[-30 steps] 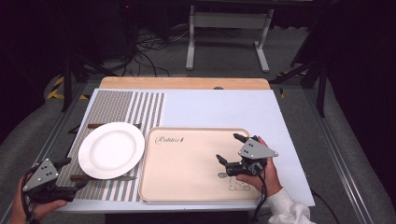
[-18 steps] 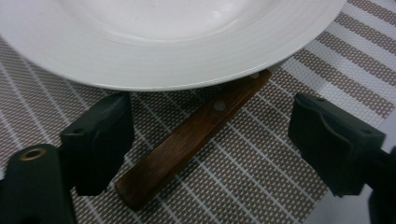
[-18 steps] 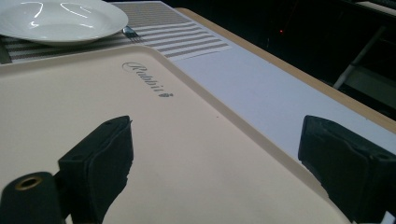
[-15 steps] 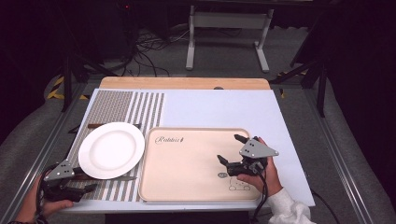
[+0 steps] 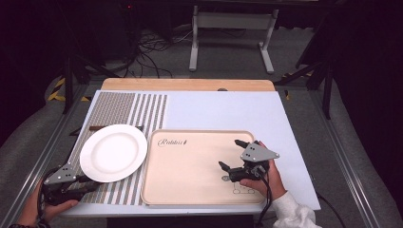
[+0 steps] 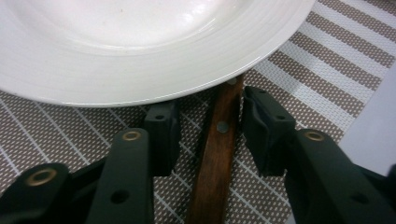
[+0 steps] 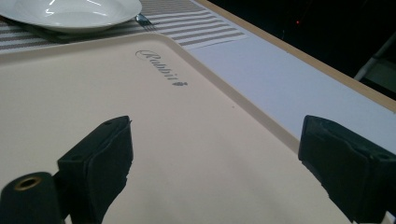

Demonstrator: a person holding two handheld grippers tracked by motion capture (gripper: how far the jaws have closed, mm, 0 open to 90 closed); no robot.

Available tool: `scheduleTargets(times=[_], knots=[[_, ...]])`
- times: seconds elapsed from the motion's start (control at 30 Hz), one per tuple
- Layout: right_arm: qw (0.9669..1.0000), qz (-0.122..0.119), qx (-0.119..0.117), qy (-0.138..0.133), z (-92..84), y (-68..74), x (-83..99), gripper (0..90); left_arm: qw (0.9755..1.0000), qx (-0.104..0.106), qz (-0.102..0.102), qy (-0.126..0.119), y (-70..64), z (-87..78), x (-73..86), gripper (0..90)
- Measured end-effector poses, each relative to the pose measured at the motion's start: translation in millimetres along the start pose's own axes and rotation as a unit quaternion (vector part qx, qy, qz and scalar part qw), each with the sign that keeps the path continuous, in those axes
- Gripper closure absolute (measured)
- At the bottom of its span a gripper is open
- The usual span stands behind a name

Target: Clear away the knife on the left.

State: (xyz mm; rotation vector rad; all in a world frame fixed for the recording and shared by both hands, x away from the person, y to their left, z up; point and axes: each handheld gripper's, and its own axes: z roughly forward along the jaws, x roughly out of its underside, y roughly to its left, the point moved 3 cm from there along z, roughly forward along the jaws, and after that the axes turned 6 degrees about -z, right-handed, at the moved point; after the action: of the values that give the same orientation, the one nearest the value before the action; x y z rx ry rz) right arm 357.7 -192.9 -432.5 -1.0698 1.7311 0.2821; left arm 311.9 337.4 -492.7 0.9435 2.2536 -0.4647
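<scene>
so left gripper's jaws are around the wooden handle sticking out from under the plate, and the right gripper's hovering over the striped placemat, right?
Only the last part is wrong. The right gripper hovers over the beige tray, not the striped placemat, as the high view shows. The left gripper does straddle the wooden handle by the plate.

— Where's the high view?
— Above the surface's point(image 5: 228, 109) near edge, facing forward and down.
— The others?
— Each rides low and close on its claw; all three share the plate point(image 5: 113, 152) point(image 6: 140, 46) point(image 7: 70, 11).
</scene>
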Motion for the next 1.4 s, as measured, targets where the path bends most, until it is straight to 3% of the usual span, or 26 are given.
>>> scheduleTargets(times=[0.1, 0.17, 0.3, 0.5, 0.53, 0.67, 0.83, 1.0, 1.4], knots=[[0.9999, -0.006, -0.004, 0.008, 2.0, 1.5, 1.3, 11.4, 1.0000, -0.001, 0.002, 0.000, -1.1, -0.1, 0.2, 60.9], [0.9998, -0.011, -0.006, 0.013, 3.0, 2.7, 1.6, 11.5, 0.9998, 0.004, 0.018, 0.000, -3.0, -0.7, 0.5, 71.6], [0.9997, -0.014, -0.010, 0.016, 4.1, 3.8, 1.8, 11.5, 0.9997, 0.007, 0.022, 0.003, -5.7, -0.8, 0.2, 74.8], [0.9995, -0.015, -0.016, 0.022, 6.8, 4.3, 2.8, 11.6, 0.9988, 0.008, 0.048, 0.010, -8.9, -1.7, -0.9, 76.7], [0.9994, -0.017, -0.018, 0.025, 7.4, 4.7, 2.9, 11.6, 0.9980, 0.018, 0.059, 0.014, -10.9, -3.7, -0.6, 76.7], [0.9992, -0.018, -0.021, 0.030, 8.2, 4.9, 4.0, 11.6, 0.9969, 0.031, 0.071, 0.014, -16.0, -8.3, 5.1, 76.7], [0.9989, -0.020, -0.024, 0.036, 9.7, 5.9, 4.7, 11.6, 0.9968, 0.033, 0.072, -0.009, -22.9, -18.7, 14.7, 76.8], [0.9985, -0.026, -0.025, 0.041, 12.5, 7.2, 4.3, 11.6, 0.9949, 0.031, 0.093, -0.025, -36.1, -28.4, 13.4, 76.8], [0.9976, -0.029, -0.043, 0.047, 15.0, 9.7, 5.2, 11.4, 0.9893, 0.040, 0.114, -0.082, -53.6, -42.0, -3.6, 76.8]])
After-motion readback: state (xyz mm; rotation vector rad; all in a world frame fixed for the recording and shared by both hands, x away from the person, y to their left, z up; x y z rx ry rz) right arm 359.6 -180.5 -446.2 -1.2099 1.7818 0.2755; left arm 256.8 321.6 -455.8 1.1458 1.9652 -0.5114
